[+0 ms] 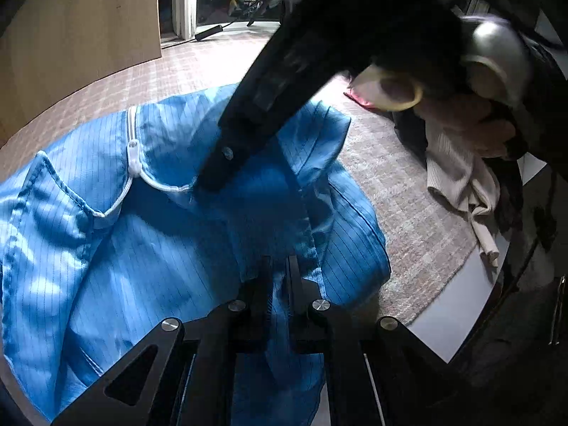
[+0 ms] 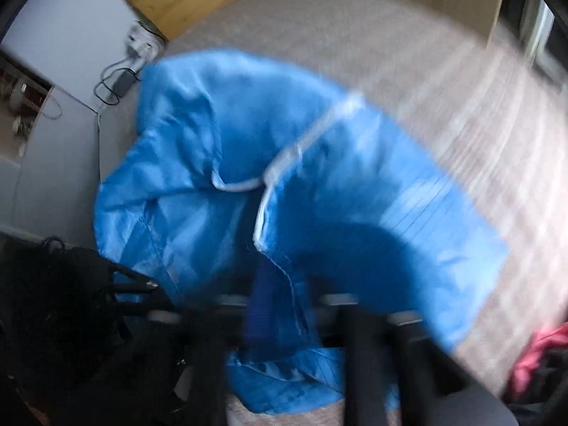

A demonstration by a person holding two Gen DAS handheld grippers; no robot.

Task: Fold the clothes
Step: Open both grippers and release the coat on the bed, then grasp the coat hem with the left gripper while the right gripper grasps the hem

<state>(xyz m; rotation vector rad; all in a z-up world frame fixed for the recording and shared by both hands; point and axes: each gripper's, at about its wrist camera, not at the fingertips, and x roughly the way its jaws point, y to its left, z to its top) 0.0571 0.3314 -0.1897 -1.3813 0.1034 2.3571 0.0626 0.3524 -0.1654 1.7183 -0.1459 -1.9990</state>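
A blue pinstriped garment [image 1: 142, 241] with a white zipper [image 1: 133, 149] lies rumpled on a grey carpet [image 1: 397, 206]. My left gripper [image 1: 280, 266] is shut on a fold of the blue fabric near its hem. My right gripper [image 1: 209, 181] reaches in from the upper right, its tip pinching the fabric by the zipper's end. In the blurred right wrist view the garment [image 2: 355, 206] drapes over my right gripper [image 2: 280, 284], which is shut on the cloth beside the zipper [image 2: 262, 213].
A pile of other clothes, beige [image 1: 458, 170] and pink [image 1: 358, 97], lies at the right. A wooden panel [image 1: 78, 25] stands at the back left. Cables and a power strip [image 2: 138, 46] lie by the grey floor edge.
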